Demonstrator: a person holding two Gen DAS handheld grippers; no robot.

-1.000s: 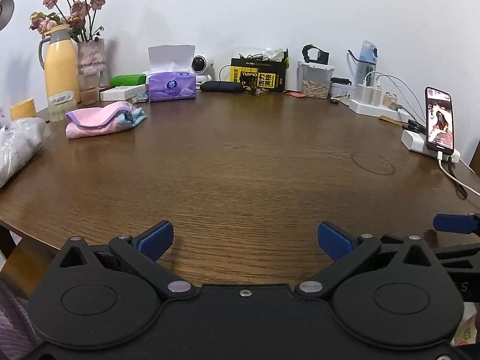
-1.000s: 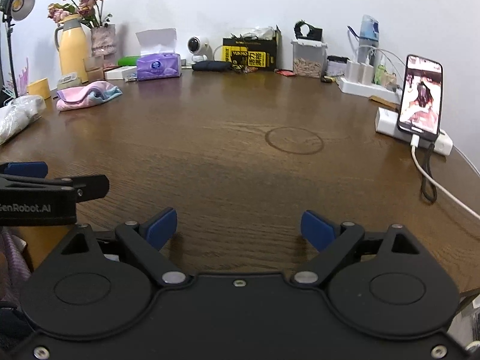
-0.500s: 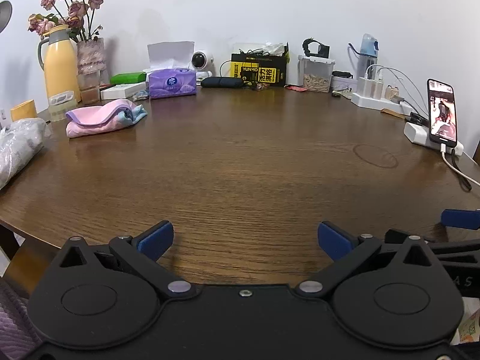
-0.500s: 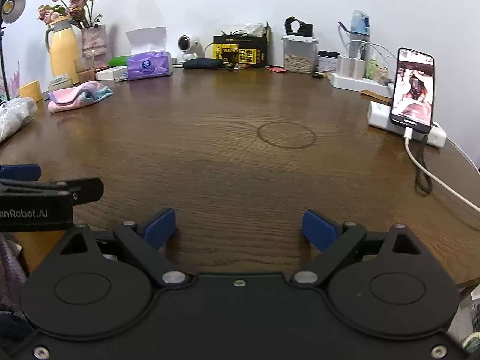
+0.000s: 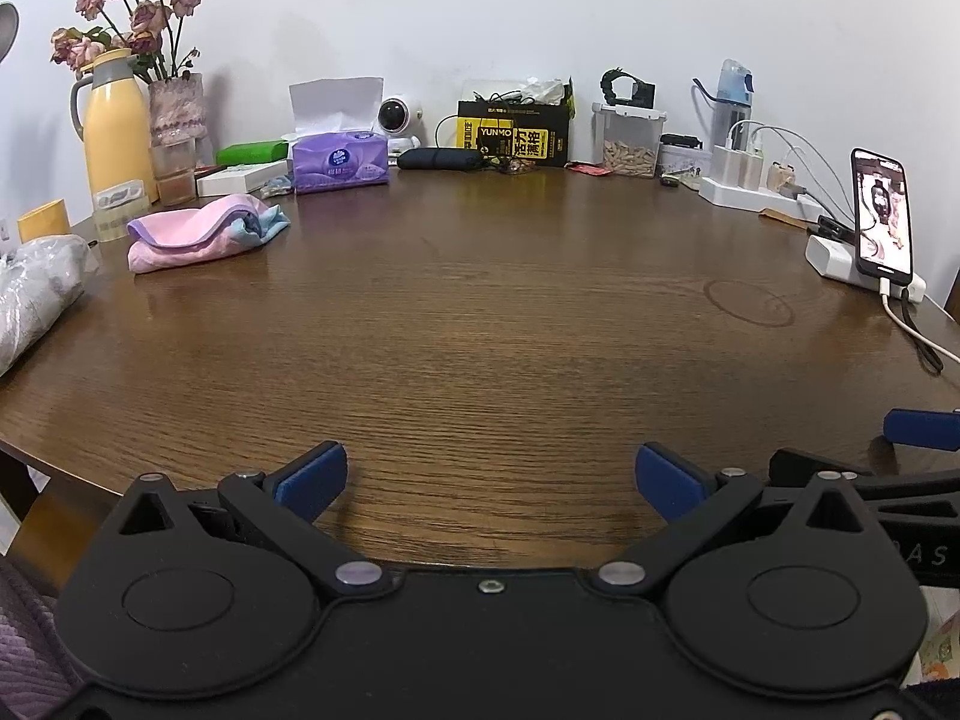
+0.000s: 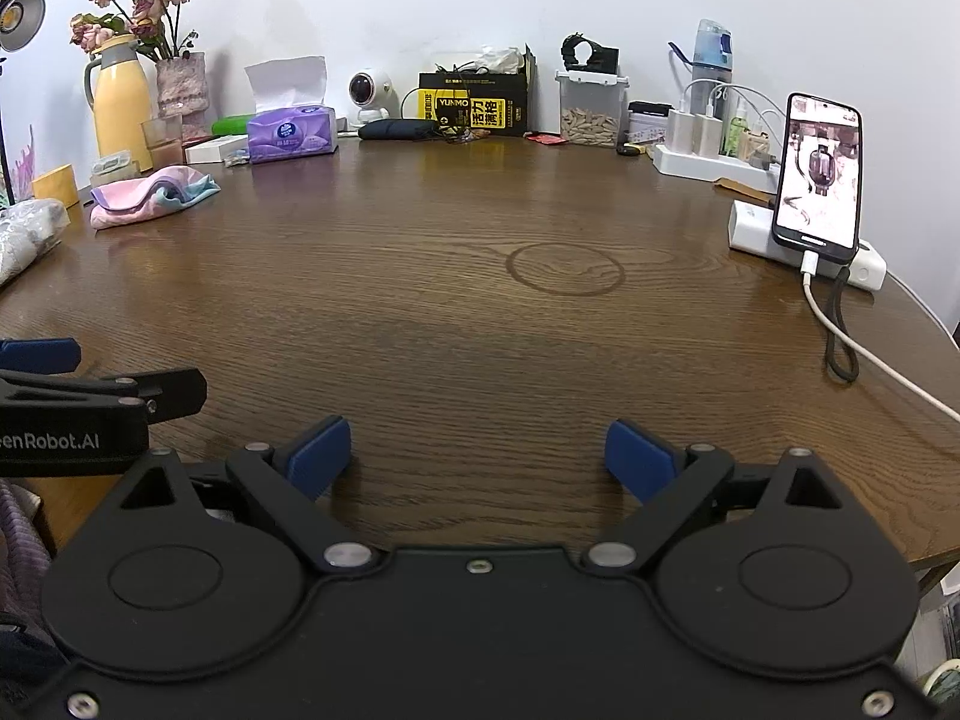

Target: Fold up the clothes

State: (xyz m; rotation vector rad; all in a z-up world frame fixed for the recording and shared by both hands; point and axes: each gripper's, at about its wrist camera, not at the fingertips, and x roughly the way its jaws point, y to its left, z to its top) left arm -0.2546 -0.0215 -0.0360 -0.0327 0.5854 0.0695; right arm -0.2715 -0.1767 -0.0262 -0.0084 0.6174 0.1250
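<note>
Clothing (image 5: pixel 204 231), pink and blue, is seen bundled in loose folds near the worktop's (image 5: pixel 480 330) far left edge; both the left gripper (image 5: pixel 489 471) and right gripper (image 6: pixel 477 459) are held apart, empty, at the near edge.

Your worktop (image 5: pixel 480 330) is dark brown wood grain with a faint ring mark (image 6: pixel 564 269) right of centre. At its far left lies a folded pink cloth (image 5: pixel 201 231); along the back edge sit a purple tissue pack (image 5: pixel 339 159), a black-and-yellow box (image 5: pixel 513 132) and a clear container (image 5: pixel 627 141). A phone (image 6: pixel 817 171) stands propped at the right.
</note>
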